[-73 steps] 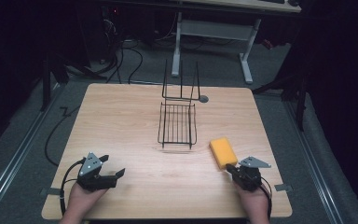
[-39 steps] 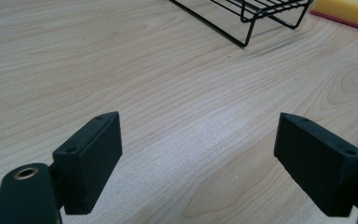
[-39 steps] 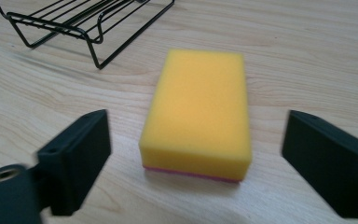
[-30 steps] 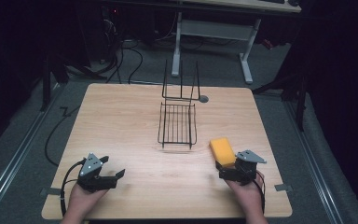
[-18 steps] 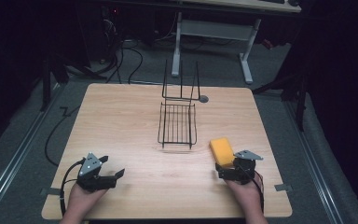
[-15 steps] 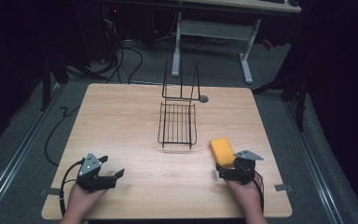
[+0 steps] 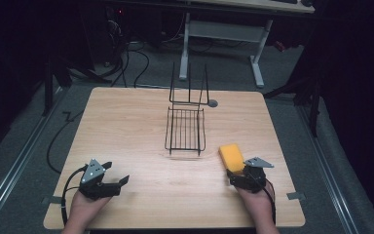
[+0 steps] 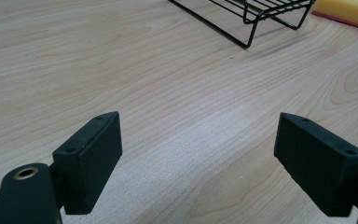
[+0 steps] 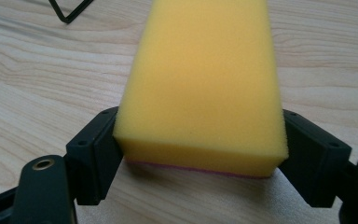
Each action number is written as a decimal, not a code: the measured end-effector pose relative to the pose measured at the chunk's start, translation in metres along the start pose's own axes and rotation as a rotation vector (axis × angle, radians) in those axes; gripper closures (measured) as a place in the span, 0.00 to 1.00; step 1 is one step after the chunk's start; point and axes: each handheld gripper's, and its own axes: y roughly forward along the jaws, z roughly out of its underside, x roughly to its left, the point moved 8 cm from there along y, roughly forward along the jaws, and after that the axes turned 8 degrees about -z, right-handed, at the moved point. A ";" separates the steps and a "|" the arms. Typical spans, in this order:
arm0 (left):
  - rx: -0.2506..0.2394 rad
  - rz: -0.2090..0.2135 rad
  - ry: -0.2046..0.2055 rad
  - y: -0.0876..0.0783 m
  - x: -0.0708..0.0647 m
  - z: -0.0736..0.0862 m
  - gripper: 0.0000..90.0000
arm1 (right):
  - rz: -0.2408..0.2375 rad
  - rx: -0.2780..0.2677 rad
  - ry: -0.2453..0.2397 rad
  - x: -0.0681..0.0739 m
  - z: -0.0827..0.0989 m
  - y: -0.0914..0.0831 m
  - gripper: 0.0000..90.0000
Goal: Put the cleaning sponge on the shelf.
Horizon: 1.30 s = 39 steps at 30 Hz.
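Soft yellow sponge, block shaped, with a thin pink layer under it, flat on the wood table at the near right. Foamy and finely dotted on top, straight edges, square corners. Right gripper closed in on the sponge's near end, one black jaw pressed on each side. Flat hard black jaws with small screw holes. Left gripper near the left corner, jaws spread wide with only bare wood between, holding nothing. Pale table with wavy grain, smooth, rounded corners. Black wire rack in the middle, thin straight bars, a tall wire back at its far end. Small grey round disc just right of that back. Compared with a moment ago, right gripper further forward and now around the sponge; earlier a bit behind it and nearer the right edge. Left gripper, rack and sponge in the same spots as before. Sponge just right of the rack's near corner, close but apart. Lots of open wood between the two grippers and along the left side. Right hand close to the near edge; left hand also at the near edge.
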 end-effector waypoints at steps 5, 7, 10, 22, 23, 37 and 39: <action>-0.012 0.009 0.003 0.001 -0.002 -0.003 0.18 | 0.010 -0.002 -0.004 0.000 0.000 -0.001 0.26; -0.020 0.010 0.002 0.001 -0.002 -0.004 0.18 | 0.011 -0.003 -0.010 0.000 0.000 -0.001 0.26; -0.030 0.012 0.009 0.001 -0.002 -0.007 0.18 | 0.020 -0.008 -0.022 0.000 0.001 -0.004 0.26; -0.011 0.004 0.010 -0.001 -0.002 -0.001 0.17 | 0.036 -0.059 -0.004 -0.006 -0.002 -0.013 0.26; -0.011 0.003 0.009 -0.002 -0.001 -0.001 0.17 | 0.040 -0.068 -0.005 -0.007 -0.003 -0.013 0.26; -0.001 0.013 0.022 0.001 -0.005 0.000 0.16 | 0.026 -0.117 -0.006 -0.003 -0.013 -0.019 0.27; -0.002 0.014 0.027 0.001 -0.005 0.000 0.16 | 0.020 -0.125 -0.011 0.000 -0.016 -0.020 0.27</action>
